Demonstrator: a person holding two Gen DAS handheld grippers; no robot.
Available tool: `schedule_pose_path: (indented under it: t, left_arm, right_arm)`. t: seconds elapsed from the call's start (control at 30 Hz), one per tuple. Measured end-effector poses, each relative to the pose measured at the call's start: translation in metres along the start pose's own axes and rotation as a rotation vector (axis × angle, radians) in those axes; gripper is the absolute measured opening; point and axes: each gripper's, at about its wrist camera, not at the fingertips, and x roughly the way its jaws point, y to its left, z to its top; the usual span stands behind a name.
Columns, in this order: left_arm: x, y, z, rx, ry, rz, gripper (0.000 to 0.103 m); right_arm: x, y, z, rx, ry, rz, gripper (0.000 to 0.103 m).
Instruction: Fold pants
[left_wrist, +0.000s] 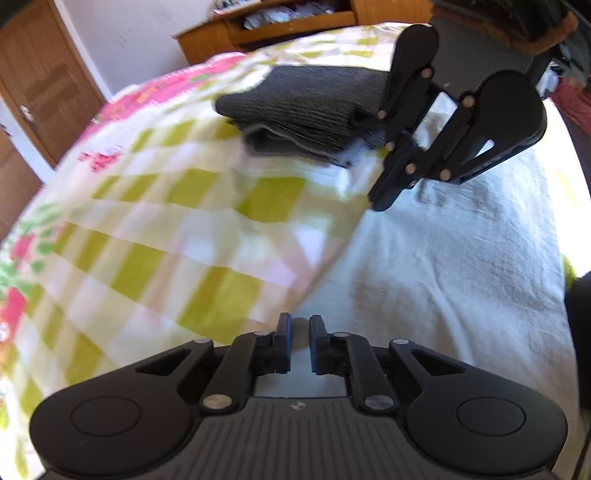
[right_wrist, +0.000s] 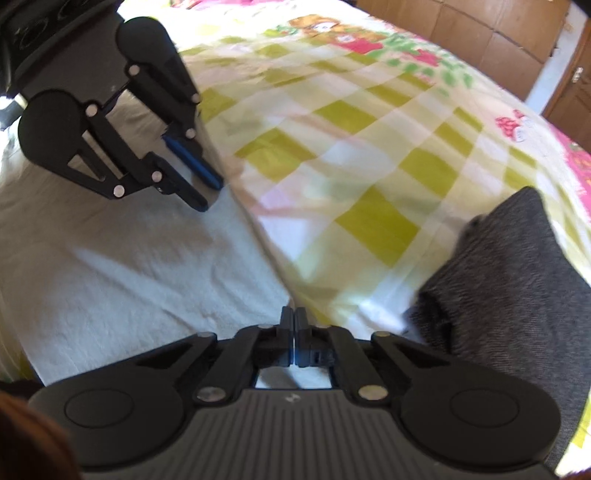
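The dark grey pants (left_wrist: 306, 107) lie folded into a compact stack on the chequered bedspread (left_wrist: 166, 221); in the right wrist view they (right_wrist: 517, 280) fill the lower right. My left gripper (left_wrist: 300, 321) hovers over the seam between bedspread and white sheet, its fingers almost together and holding nothing. My right gripper (left_wrist: 381, 202) hangs just right of the pants' near corner, pointing down, not touching them. In its own view the right gripper (right_wrist: 294, 315) is shut with nothing between its pads, and the left gripper (right_wrist: 209, 194) shows at upper left.
A white sheet (left_wrist: 461, 258) covers the bed's near side next to the yellow-green checks. A wooden door (left_wrist: 40, 74) and a wooden shelf unit (left_wrist: 280, 26) stand beyond the bed. Brown wooden panels (right_wrist: 480, 33) lie past the bed's far edge.
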Motion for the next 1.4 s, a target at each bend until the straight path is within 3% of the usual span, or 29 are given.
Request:
schedule_pose_path:
  t: [0.1, 0.2, 0.33, 0.43, 0.47, 0.57, 0.7, 0.83, 1.03, 1.27, 1.4]
  left_arm:
    - [0.003, 0.005, -0.003, -0.056, -0.001, 0.018, 0.025]
    - [0.003, -0.001, -0.006, -0.044, 0.017, 0.017, 0.026]
    - [-0.016, -0.006, -0.011, -0.063, -0.001, 0.041, 0.026]
    - [-0.034, -0.018, -0.017, -0.09, -0.033, 0.053, 0.026]
    - [-0.038, -0.024, -0.019, -0.104, -0.043, 0.05, 0.026]
    - [-0.044, -0.041, -0.02, -0.148, -0.065, 0.003, 0.027]
    - [-0.039, -0.067, -0.012, -0.148, -0.064, -0.045, 0.027]
    - [-0.031, -0.086, -0.001, -0.135, -0.047, -0.076, 0.027]
    - [-0.026, -0.097, 0.014, -0.106, -0.028, -0.094, 0.027]
    - [-0.024, -0.099, 0.022, -0.103, -0.026, -0.1, 0.027]
    - [-0.015, -0.098, 0.022, -0.128, -0.02, -0.105, 0.028]
  right_arm:
    - [0.001, -0.004, 0.001, 0.057, -0.031, -0.029, 0.0]
    - [0.007, 0.003, -0.003, 0.058, -0.008, -0.037, 0.003]
    - [-0.024, -0.004, -0.022, 0.192, -0.077, -0.065, 0.01]
    - [-0.075, -0.011, -0.061, 0.398, -0.162, -0.129, 0.016]
    - [-0.092, -0.014, -0.079, 0.489, -0.188, -0.145, 0.024]
    - [-0.134, -0.014, -0.142, 0.778, -0.223, -0.193, 0.029]
    - [-0.154, -0.003, -0.21, 1.034, -0.213, -0.279, 0.031]
    - [-0.153, -0.007, -0.252, 1.247, -0.288, -0.263, 0.032]
    - [-0.146, -0.029, -0.281, 1.444, -0.444, -0.217, 0.032]
    - [-0.155, -0.019, -0.292, 1.51, -0.523, -0.275, 0.033]
    - [-0.136, -0.018, -0.285, 1.517, -0.51, -0.148, 0.037]
